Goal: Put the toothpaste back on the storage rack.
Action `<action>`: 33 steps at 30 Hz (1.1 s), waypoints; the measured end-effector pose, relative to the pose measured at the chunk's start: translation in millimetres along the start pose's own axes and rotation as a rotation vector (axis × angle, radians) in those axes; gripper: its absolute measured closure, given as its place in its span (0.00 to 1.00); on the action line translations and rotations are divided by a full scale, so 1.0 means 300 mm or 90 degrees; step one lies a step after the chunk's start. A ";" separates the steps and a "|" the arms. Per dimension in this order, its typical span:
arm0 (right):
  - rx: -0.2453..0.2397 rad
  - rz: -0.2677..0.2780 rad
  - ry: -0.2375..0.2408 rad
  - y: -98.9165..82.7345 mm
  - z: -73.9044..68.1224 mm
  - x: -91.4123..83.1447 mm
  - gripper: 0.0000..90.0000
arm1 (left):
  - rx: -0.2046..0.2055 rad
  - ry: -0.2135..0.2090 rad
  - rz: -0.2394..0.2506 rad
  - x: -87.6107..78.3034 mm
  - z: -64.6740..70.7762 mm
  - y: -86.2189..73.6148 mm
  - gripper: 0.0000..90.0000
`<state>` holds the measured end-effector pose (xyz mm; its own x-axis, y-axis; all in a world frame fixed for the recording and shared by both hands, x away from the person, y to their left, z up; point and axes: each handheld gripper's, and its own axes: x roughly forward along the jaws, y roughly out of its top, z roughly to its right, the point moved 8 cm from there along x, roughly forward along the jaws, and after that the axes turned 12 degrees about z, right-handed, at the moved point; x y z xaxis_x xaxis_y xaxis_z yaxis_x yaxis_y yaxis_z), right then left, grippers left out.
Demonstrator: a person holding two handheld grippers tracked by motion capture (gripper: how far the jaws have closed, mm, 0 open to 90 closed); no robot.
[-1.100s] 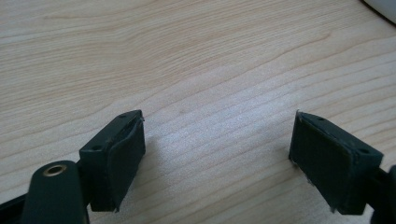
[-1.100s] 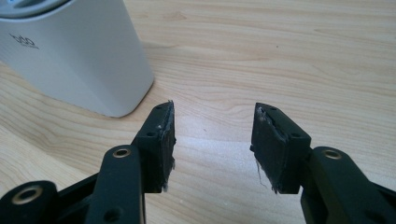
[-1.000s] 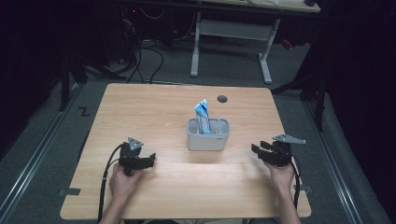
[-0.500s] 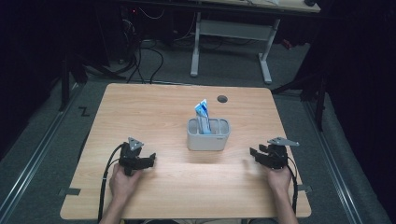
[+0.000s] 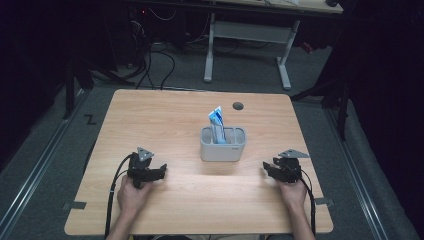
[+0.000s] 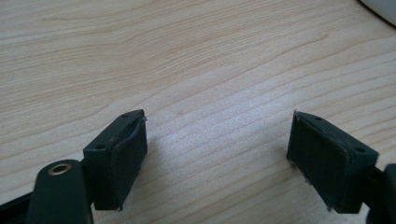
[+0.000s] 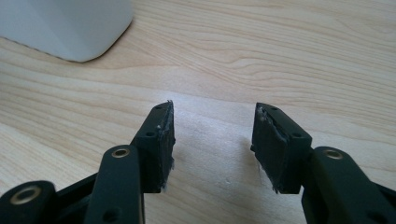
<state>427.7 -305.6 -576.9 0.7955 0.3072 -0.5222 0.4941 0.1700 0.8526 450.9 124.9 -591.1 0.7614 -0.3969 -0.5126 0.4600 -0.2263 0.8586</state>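
A grey holder [image 5: 223, 145] with two compartments stands near the middle of the table [image 5: 170, 120]. A blue-and-white tube [image 5: 217, 125] stands upright in its left compartment, leaning slightly and poking above the rim; the right compartment looks empty. The left tool [image 5: 159, 172] rests low over the wood, well to the holder's left, its jaws spread wide with nothing between them. The right tool [image 5: 267, 169], near the holder's right side, is likewise spread and empty. A small dark round grommet [image 5: 238, 106] sits near the table's far edge. Beyond, a white-legged desk [image 5: 247, 35] and cables [image 5: 155, 60] stand on grey floor in a dim room.
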 end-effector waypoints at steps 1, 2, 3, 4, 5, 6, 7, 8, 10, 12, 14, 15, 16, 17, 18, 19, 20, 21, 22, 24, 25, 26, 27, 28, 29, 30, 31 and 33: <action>0.000 0.000 0.000 0.000 0.000 0.000 0.54 | 0.000 0.000 0.000 0.000 0.000 0.000 0.23; -0.007 -0.002 0.003 -0.004 -0.007 0.005 0.54 | 0.000 0.000 0.000 0.000 0.000 0.000 0.23; -0.010 -0.003 0.004 -0.005 -0.010 0.008 0.54 | 0.000 0.000 0.000 0.000 0.000 0.000 0.23; -0.010 -0.003 0.004 -0.005 -0.010 0.008 0.54 | 0.000 0.001 0.000 0.000 0.000 0.000 0.23; -0.012 -0.004 0.006 -0.007 -0.015 0.010 0.54 | -0.001 0.001 0.000 0.000 0.000 0.000 0.23; -0.013 -0.004 0.008 -0.008 -0.018 0.013 0.54 | -0.001 0.001 0.000 0.000 0.000 0.000 0.22; -0.016 -0.006 0.008 -0.010 -0.022 0.017 0.54 | -0.001 0.001 0.000 0.000 0.000 0.000 0.22; -0.017 -0.007 0.010 -0.012 -0.024 0.020 0.54 | -0.001 0.001 0.000 0.000 0.000 0.000 0.22; -0.018 -0.006 0.009 -0.013 -0.026 0.021 0.54 | -0.001 0.001 0.000 0.000 0.000 0.000 0.22; -0.020 -0.005 0.009 -0.012 -0.028 0.023 0.54 | -0.001 0.001 0.000 0.001 0.000 0.000 0.22; -0.023 -0.002 0.008 -0.013 -0.030 0.024 0.54 | -0.001 0.001 0.000 0.001 0.000 0.000 0.22; -0.023 -0.002 0.008 -0.013 -0.030 0.024 0.54 | -0.001 0.001 0.000 0.001 0.000 0.000 0.22; -0.027 -0.002 0.005 -0.013 -0.031 0.025 0.54 | -0.001 0.001 0.000 0.001 0.000 0.000 0.22; -0.029 0.001 0.004 -0.014 -0.033 0.026 0.54 | -0.001 0.001 0.000 0.001 0.000 0.000 0.22; -0.029 0.001 0.004 -0.014 -0.033 0.026 0.54 | -0.001 0.001 0.000 0.001 0.000 0.000 0.22; -0.029 0.004 0.004 -0.014 -0.034 0.027 0.53 | -0.001 0.001 0.000 0.001 0.000 0.000 0.22; -0.029 0.008 0.003 -0.014 -0.034 0.028 0.53 | -0.001 0.001 0.000 0.001 0.000 0.000 0.22; -0.029 0.008 0.003 -0.014 -0.034 0.028 0.53 | -0.001 0.001 0.000 0.001 0.000 0.000 0.22; -0.028 0.007 0.003 -0.014 -0.034 0.028 0.53 | -0.001 0.001 0.000 0.001 0.000 0.000 0.22; -0.028 0.007 0.003 -0.014 -0.034 0.028 0.53 | -0.001 0.001 0.000 0.001 0.001 0.000 0.22; -0.027 0.007 0.003 -0.015 -0.034 0.028 0.53 | -0.001 0.001 0.000 0.000 0.001 0.000 0.22; -0.027 0.007 0.002 -0.015 -0.034 0.028 0.53 | -0.001 0.001 0.000 0.000 0.001 0.000 0.22; -0.027 0.007 0.002 -0.015 -0.034 0.028 0.53 | -0.001 0.002 0.000 0.000 0.001 0.000 0.22; -0.028 0.007 0.002 -0.015 -0.034 0.028 0.53 | -0.001 0.002 0.000 0.000 0.001 0.000 0.22; -0.028 0.007 0.002 -0.015 -0.034 0.028 0.52 | -0.001 0.002 0.000 0.000 0.001 0.000 0.22; -0.028 0.007 0.001 -0.015 -0.033 0.028 0.52 | -0.001 0.002 0.000 0.000 0.001 0.000 0.22; -0.028 0.007 0.001 -0.015 -0.033 0.028 0.52 | -0.001 0.002 0.000 0.000 0.001 0.000 0.22; -0.028 0.007 0.000 -0.015 -0.033 0.028 0.51 | -0.001 0.002 0.000 0.000 0.001 0.000 0.22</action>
<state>428.7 -294.5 -584.9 0.8008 0.3093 -0.5129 0.4697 0.2070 0.8582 450.9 124.6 -591.1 0.7630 -0.3937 -0.5127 0.4611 -0.2243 0.8585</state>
